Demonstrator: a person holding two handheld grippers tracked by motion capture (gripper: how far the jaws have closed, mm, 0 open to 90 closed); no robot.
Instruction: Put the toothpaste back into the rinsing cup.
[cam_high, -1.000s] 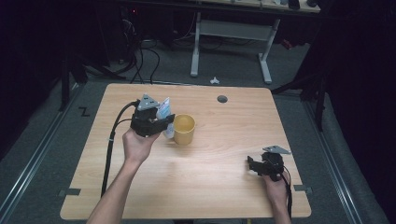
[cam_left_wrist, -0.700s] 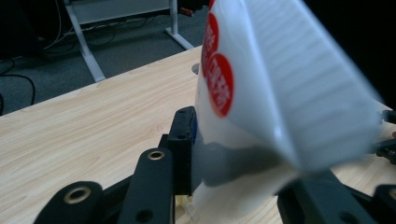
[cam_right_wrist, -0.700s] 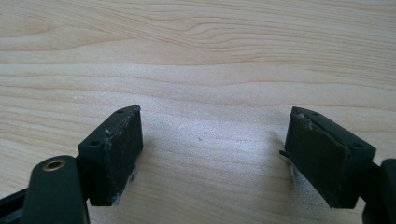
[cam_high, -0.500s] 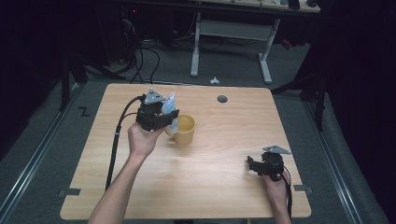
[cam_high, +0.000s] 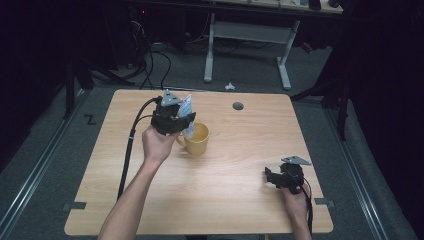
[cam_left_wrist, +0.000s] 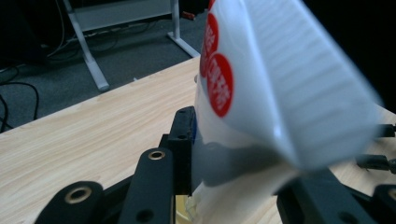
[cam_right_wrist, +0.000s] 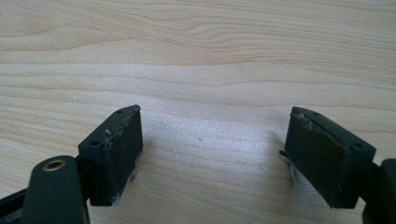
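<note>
the packet, white with red round marks, sits clamped in the left gripper, its lower end pinched between the black jaws and its body rising up and to the right in the left gripper view. in the high view the packet tilts over the rim of the yellow mug, its lower end right at the mouth. the mug stands on the wooden table, left of centre, handle toward the left hand just beside it. well apart, near the right front corner, the right gripper rests low by the tabletop, jaws wide with only bare wood between the pads.
</note>
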